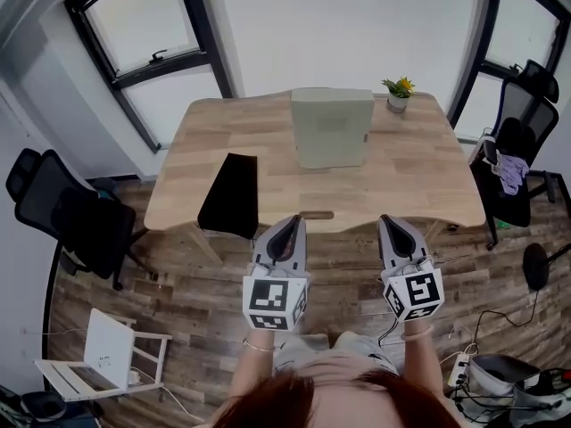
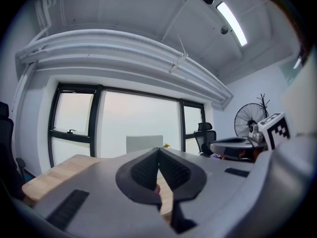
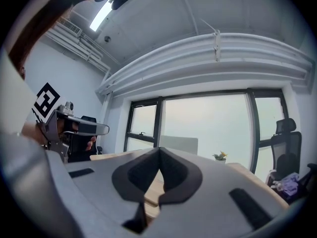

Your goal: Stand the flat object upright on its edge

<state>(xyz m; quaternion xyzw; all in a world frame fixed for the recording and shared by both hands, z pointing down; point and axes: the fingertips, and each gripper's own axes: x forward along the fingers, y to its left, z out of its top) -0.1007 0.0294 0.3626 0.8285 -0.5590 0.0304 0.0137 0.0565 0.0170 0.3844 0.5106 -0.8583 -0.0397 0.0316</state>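
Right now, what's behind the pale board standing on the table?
Behind the pale board, to its right, a small potted plant sits near the far edge of the table. The tabletop directly behind the board is covered by it, so nothing can be told there.

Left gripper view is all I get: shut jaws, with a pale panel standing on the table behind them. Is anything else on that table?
Observer: The head view shows a black flat thing at the table's front left edge.
Operator: Are my jaws over the table?
Observer: No. The left hand-held gripper is short of the near edge, over the floor.
Operator: And the other one?
Observer: The right hand-held gripper is level beside it. Its own view shows it shut and empty.
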